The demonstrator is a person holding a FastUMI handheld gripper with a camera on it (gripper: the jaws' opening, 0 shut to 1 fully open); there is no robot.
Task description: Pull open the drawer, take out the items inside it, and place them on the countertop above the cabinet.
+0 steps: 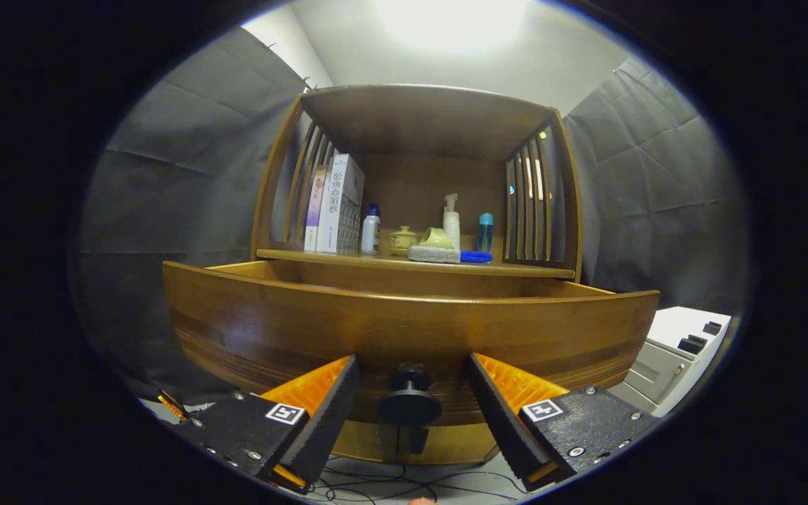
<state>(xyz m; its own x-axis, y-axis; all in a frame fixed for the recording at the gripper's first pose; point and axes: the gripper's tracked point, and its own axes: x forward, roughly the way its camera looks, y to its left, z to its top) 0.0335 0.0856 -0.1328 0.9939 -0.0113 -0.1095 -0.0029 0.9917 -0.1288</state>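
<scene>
While the wooden drawer [404,330] is standing pulled out from the cabinet, the gripper [411,382] is hovering in front of it with its fingers spread apart, the dark round knob [409,400] sitting between them untouched. Beyond, on the countertop [376,261], books [337,205], bottles [372,230], a green cup [436,238] and a grey sponge [433,254] are resting.

Here's the gripper [411,400]: two wedge-shaped fingers on dark, textured blocks, silver screws dotted along them, a square black-and-white marker on each block.
</scene>
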